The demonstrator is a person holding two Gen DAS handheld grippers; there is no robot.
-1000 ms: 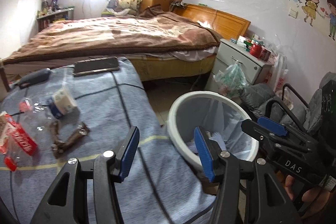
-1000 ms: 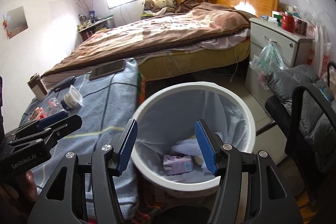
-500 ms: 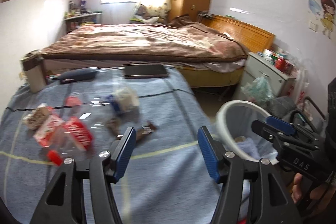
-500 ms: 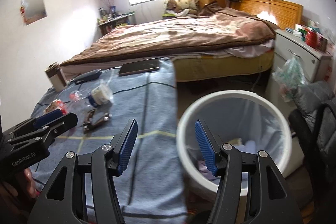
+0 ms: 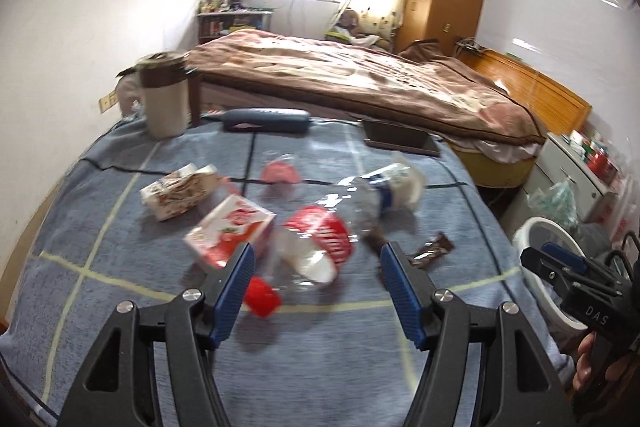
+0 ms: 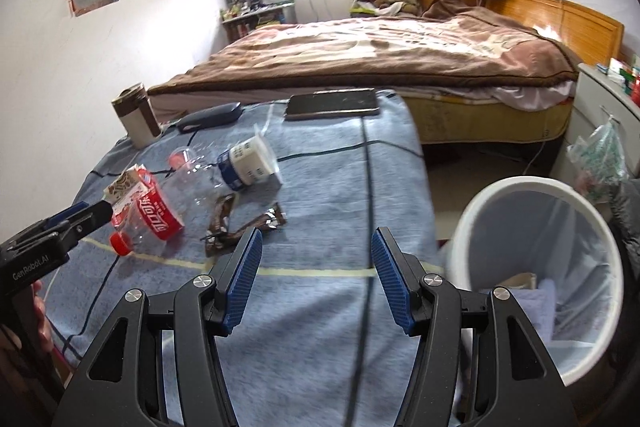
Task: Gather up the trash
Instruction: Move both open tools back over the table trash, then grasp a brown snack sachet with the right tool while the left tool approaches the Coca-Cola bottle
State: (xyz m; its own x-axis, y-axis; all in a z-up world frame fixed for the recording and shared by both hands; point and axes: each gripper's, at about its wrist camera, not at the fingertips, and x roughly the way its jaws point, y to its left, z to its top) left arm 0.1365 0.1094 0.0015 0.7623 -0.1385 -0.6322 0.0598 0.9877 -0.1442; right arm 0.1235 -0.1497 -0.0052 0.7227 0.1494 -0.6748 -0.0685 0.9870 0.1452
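Several pieces of trash lie on the blue blanket (image 5: 320, 367) before us: a crushed clear bottle with a red label (image 5: 320, 243), a pink carton (image 5: 230, 233), a brown-patterned carton (image 5: 176, 197), a white cup (image 5: 400, 183) and a dark wrapper (image 5: 432, 251). Our left gripper (image 5: 316, 293) hovers above the bottle with its jaws opening and nothing pinched between them, while our right gripper (image 6: 316, 279) hangs spread and empty over the blanket's near edge. We see the white bin (image 6: 480, 227) standing on the floor just beside the blanket, to the right.
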